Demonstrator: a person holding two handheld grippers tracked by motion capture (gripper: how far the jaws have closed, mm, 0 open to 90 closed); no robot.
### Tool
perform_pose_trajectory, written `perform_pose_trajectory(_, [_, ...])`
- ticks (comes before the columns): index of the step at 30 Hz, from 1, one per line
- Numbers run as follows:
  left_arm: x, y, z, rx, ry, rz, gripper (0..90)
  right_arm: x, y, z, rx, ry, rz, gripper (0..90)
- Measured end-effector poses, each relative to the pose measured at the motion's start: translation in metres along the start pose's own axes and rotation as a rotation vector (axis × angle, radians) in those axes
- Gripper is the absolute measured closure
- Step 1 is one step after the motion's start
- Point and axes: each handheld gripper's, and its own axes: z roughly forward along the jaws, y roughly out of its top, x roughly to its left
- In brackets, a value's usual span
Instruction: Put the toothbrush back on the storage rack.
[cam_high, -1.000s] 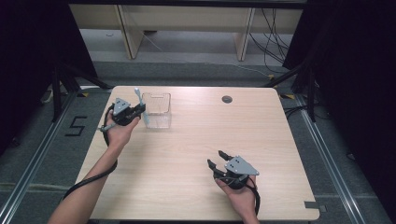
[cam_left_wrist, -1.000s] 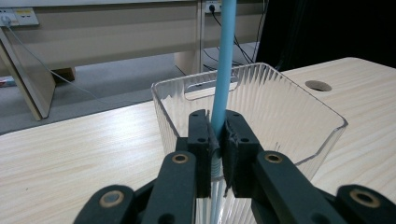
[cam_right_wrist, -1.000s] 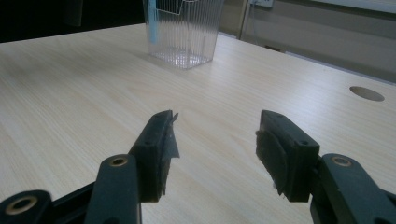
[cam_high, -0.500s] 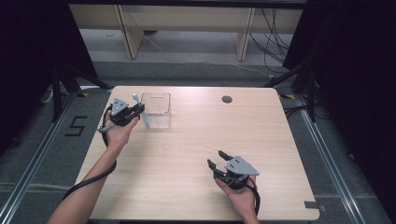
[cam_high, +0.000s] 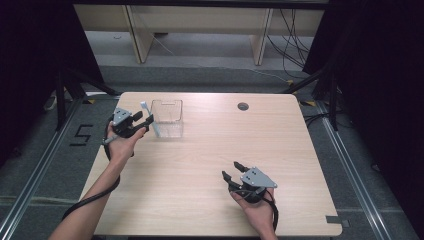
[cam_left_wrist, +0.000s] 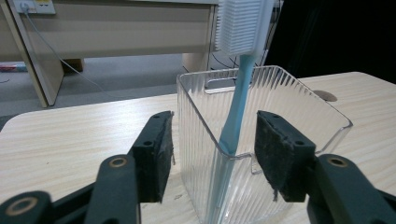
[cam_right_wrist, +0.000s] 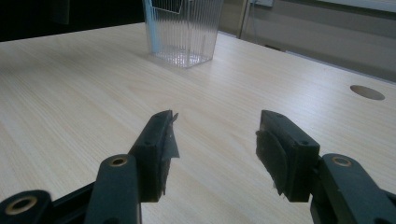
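Note:
A light-blue toothbrush (cam_high: 151, 121) with a white head stands tilted in a clear ribbed container (cam_high: 169, 118) near the table's far left. Its handle (cam_left_wrist: 236, 107) leans in the container's near corner (cam_left_wrist: 299, 100). My left gripper (cam_high: 143, 118) sits just left of the container. Its jaws have just been opening and now stand open (cam_left_wrist: 214, 140). The container's corner and the handle lie between the pads, which touch neither. My right gripper (cam_high: 231, 169) rests open and holding nothing near the front right (cam_right_wrist: 215, 135), pointing toward the container (cam_right_wrist: 184, 28).
The wooden table (cam_high: 210, 150) has a round cable hole (cam_high: 243, 106) at the back, also visible in the right gripper view (cam_right_wrist: 367, 92). Wooden shelving (cam_high: 200, 20) and cables stand on the floor behind the table.
The left gripper lowered the toothbrush into the container and let go of it. The brush now stands on its own. The right gripper has not moved.

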Motion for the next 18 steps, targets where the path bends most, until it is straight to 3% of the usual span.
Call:
perform_pose_trajectory(3, [-0.001,0.0,-0.004,-0.001,-0.006,-0.005,43.4,-0.001,0.0,0.001,-0.017,-0.013,-0.019,46.6])
perform_pose_trajectory(4, [-0.001,0.0,-0.005,-0.004,-0.009,-0.003,43.1,0.0,0.0,0.0,-0.001,-0.005,0.001,46.6])
perform_pose_trajectory(7, [-0.003,0.0,-0.01,-0.002,-0.012,-0.007,42.8,0.0,0.0,0.0,-0.001,-0.005,0.001,46.6])
perform_pose_trajectory(9, [-0.004,0.0,-0.013,-0.003,-0.012,-0.009,42.5,-0.003,0.0,0.002,-0.024,-0.014,-0.046,46.6])
perform_pose_trajectory(11, [-0.005,-0.001,-0.016,0.001,-0.016,-0.002,42.2,-0.001,-0.001,0.002,-0.023,0.003,-0.01,46.6])
perform_pose_trajectory(18, [-0.008,-0.007,-0.026,0.009,-0.026,0.002,41.6,-0.002,-0.001,0.002,-0.019,0.0,-0.016,46.6])
